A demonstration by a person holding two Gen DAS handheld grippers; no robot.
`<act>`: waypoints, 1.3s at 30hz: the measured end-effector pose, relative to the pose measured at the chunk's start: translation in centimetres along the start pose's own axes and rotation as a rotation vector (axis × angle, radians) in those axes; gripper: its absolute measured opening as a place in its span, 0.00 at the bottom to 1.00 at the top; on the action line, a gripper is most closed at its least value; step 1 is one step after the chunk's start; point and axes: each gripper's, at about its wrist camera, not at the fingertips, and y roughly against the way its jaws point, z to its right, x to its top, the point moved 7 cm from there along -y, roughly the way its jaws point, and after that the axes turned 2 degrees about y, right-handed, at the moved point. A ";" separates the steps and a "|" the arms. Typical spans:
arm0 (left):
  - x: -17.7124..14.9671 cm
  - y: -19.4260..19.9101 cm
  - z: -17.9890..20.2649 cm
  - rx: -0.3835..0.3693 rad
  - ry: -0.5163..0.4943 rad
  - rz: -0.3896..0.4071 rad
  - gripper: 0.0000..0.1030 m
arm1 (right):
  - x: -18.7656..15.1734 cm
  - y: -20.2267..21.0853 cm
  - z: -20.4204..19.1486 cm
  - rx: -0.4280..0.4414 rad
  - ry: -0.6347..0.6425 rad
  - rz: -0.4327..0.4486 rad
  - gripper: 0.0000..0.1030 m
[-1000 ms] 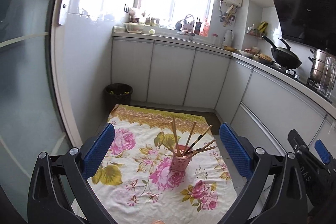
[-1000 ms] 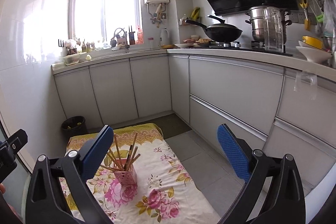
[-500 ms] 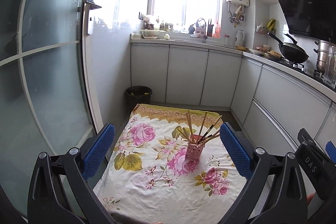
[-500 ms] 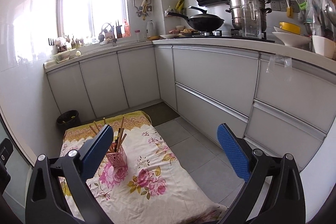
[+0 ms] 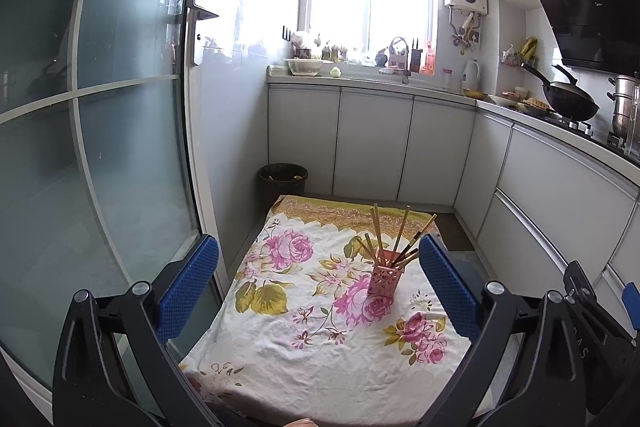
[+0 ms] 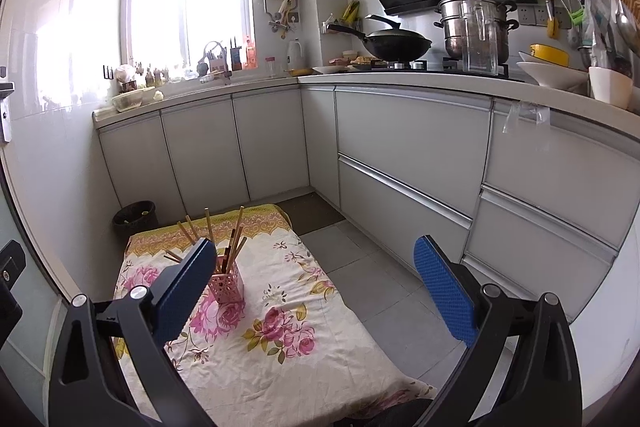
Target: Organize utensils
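Observation:
A pink perforated holder (image 5: 384, 279) stands upright on a floral cloth (image 5: 320, 339) and holds several wooden chopsticks (image 5: 378, 233) fanned outward. It also shows in the right wrist view (image 6: 228, 285), partly behind my right gripper's left pad, with the chopsticks (image 6: 236, 233) above it. My left gripper (image 5: 319, 279) is open and empty, held high and well back from the holder. My right gripper (image 6: 316, 287) is open and empty, to the right of the holder and also far above the cloth (image 6: 288, 355).
The cloth covers a low table in a narrow kitchen. A black bin (image 5: 283, 179) stands behind it. Grey cabinets (image 6: 400, 163) run along the back and right, with a wok (image 6: 394, 43) and pots on the counter. A glass door (image 5: 100, 147) is on the left.
Both grippers have pulled up and back from the holder, so the table looks smaller and farther. Both stay open and empty. The holder and chopsticks have not moved.

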 end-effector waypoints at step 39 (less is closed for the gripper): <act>-0.2 -0.4 0.3 -0.002 0.013 -0.013 0.93 | 0.0 0.0 0.3 0.037 -0.056 0.008 0.94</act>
